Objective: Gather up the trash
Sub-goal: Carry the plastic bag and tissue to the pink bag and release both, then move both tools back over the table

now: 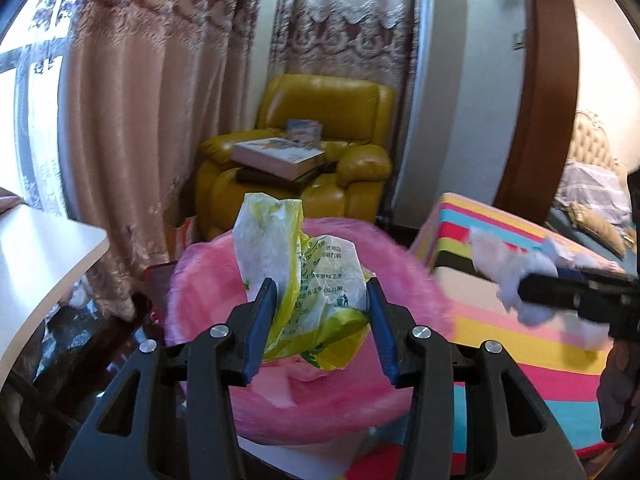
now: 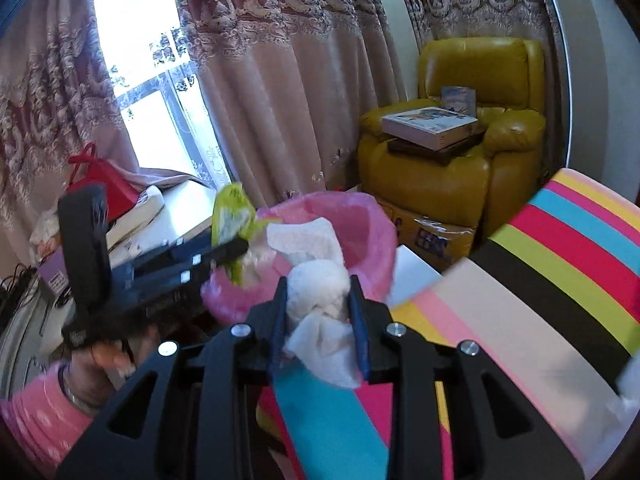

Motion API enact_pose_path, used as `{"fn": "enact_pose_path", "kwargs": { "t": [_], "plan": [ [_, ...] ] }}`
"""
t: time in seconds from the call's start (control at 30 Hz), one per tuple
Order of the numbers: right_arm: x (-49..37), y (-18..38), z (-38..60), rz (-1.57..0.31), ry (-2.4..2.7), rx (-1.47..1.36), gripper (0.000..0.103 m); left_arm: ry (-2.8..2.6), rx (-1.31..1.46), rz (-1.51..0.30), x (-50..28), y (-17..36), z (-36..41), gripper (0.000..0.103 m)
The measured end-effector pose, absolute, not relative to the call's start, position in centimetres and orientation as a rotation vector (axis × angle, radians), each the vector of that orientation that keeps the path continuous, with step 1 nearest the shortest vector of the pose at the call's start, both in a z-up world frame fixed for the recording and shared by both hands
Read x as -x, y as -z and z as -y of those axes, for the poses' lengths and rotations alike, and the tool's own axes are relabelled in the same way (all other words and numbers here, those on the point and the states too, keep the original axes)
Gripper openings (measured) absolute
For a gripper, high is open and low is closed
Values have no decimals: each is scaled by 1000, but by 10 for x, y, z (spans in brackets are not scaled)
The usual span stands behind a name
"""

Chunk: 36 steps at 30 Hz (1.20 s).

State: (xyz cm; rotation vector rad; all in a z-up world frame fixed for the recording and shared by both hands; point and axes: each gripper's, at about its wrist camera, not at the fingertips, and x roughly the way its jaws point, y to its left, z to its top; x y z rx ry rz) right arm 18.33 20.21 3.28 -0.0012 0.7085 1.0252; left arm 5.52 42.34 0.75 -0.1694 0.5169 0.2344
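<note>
Two bits of trash are up over the bin point(image 1: 208, 304) with the pink liner, so they can drop straight in. My left tool point(image 1: 322, 312) pinches a crumpled green and white bag point(image 1: 304, 276) above the opening. My right tool point(image 2: 318, 308) squeezes a wad of white tissue point(image 2: 318, 300) close to the rim. Both sit beside the striped bed point(image 2: 560, 264).

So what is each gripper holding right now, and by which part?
Left gripper: green-and-white plastic bag, by its lower crumpled part. Right gripper: wad of white tissue, around its middle.
</note>
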Motion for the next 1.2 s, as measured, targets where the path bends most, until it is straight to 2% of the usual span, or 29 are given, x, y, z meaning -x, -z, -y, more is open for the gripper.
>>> {"fn": "enact_pose_path", "kwargs": {
  "t": [0.07, 0.1, 0.17, 0.23, 0.3, 0.43, 0.67, 0.83, 1.2],
  "plan": [
    [-194, -30, -223, -730, -1039, -18, 36, -260, 181, -534, -58, 1, -432, 45],
    [-199, -30, -235, -737, -1053, -32, 39, -277, 184, -538, -58, 4, -437, 48],
    [-206, -30, -251, -735, -1064, -47, 61, -328, 188, -534, -54, 8, -444, 63],
    [-207, -33, -254, -727, -1057, -61, 66, -368, 200, -506, -42, 8, -445, 83],
    [-204, -35, -248, -706, -1063, -62, 66, -400, 197, -471, -26, 6, -445, 87],
    [-187, -38, -216, -658, -1035, -27, 66, -413, 147, -461, -6, 7, -431, 90],
    [-155, -42, -131, -561, -930, 13, 73, -333, 168, -434, 3, 4, -374, 91],
    [-138, -44, -49, -476, -789, 6, 80, -179, 132, -436, -24, -5, -294, 91],
    [-139, -24, 138, -514, -326, -21, 81, 98, 129, -513, -89, 8, -132, 91]
  ]
}}
